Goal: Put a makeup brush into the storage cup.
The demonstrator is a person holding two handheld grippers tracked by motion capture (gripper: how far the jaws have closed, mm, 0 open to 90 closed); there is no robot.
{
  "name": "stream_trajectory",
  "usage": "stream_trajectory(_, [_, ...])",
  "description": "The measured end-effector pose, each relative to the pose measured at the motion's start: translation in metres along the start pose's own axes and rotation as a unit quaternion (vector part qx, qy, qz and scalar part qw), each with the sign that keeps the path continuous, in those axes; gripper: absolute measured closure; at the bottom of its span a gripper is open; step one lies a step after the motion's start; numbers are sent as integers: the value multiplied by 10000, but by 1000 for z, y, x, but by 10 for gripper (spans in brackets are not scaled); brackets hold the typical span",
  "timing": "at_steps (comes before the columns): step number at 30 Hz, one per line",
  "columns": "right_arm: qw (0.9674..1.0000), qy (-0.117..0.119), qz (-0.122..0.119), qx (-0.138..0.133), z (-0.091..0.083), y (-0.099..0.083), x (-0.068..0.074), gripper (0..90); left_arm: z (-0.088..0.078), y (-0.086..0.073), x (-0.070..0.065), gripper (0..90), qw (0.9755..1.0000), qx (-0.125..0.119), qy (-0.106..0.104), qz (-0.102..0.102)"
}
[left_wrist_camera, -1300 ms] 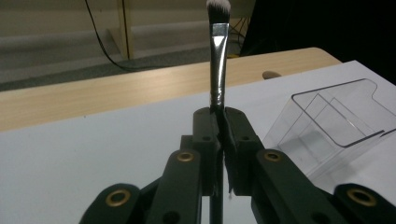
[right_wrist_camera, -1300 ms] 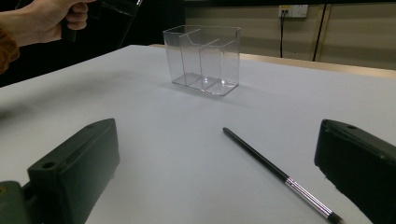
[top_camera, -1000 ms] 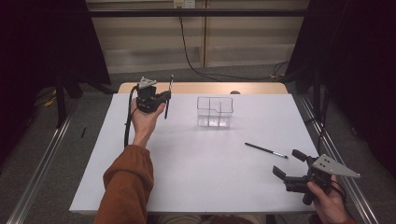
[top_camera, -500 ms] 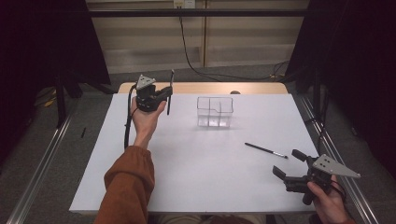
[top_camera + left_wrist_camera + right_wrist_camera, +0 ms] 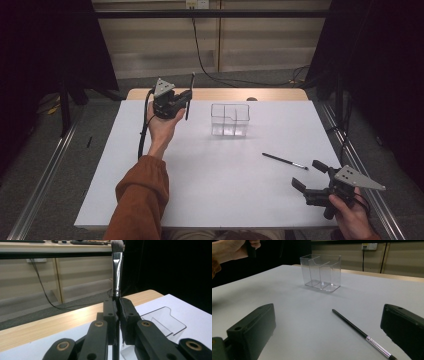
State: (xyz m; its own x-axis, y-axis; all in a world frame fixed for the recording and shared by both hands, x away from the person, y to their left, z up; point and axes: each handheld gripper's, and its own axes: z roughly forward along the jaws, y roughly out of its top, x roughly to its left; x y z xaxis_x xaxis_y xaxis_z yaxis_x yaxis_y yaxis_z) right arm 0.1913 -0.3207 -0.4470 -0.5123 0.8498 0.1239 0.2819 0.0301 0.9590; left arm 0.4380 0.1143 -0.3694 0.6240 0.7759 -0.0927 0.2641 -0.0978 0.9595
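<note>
My left gripper point(image 5: 187, 98) is raised above the table's far left and is shut on a makeup brush point(image 5: 190, 94), which it holds upright. In the left gripper view the jaws pinch the brush's dark handle, and the silver ferrule and grey bristles point(image 5: 116, 255) rise above my left gripper point(image 5: 117, 305). A clear plastic organizer point(image 5: 230, 120) with compartments stands just right of it. A second thin dark brush point(image 5: 284, 160) lies flat on the white table. My right gripper point(image 5: 306, 175) rests near the front right corner, open and apart from that brush point(image 5: 359, 333).
A white sheet point(image 5: 210, 190) covers the table, and a wooden strip point(image 5: 220, 94) shows along its far edge. Metal rails point(image 5: 45, 175) run along both sides. A cable point(image 5: 143, 135) hangs from the left gripper. A sleeved forearm point(image 5: 140, 195) crosses the front left.
The left gripper with the brush has shifted slightly up and to the right, toward the organizer. The right gripper has not moved.
</note>
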Motion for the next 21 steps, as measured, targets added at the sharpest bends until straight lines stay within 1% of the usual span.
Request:
stream_trajectory(4, [10000, 11, -2, 2, 0, 0, 0, 0, 5, 3, -7, 842, 9999, 3, -116, 22])
stream_trajectory(5, [10000, 12, -3, 3, 0, 0, 0, 0, 6, 4, -9, 842, 9999, -1, -113, 51])
stream_trajectory(7, [10000, 13, 1, -1, 0, 0, 0, 0, 9, 8, -13, 842, 9999, -8, -165, 41])
stream_trajectory(8, [10000, 11, -3, -1, 0, 0, 0, 0, 10, 9, -15, 842, 9998, -17, -160, 92])
stream_trajectory(10, [10000, 7, 3, -2, 0, 0, 0, 0, 12, 13, -19, 842, 9997, -53, -213, 52])
stream_trajectory(12, [10000, 7, 0, -2, 0, 0, 0, 0, 13, 15, -22, 842, 9996, -71, -248, 69])
stream_trajectory(14, [10000, 10, -3, -2, 0, 0, 0, 0, 16, 16, -27, 842, 9995, -106, -307, 8])
stream_trajectory(16, [10000, 10, -3, -7, 0, 0, 0, 0, 18, 17, -32, 842, 9995, -98, -306, 50])
stream_trajectory(20, [10000, 10, -5, -10, -1, 0, 0, 0, 22, 19, -37, 842, 9993, -118, -366, -31])
stream_trajectory(21, [10000, 12, -10, -9, -1, 0, 0, 0, 22, 20, -38, 842, 9993, -101, -362, 15])
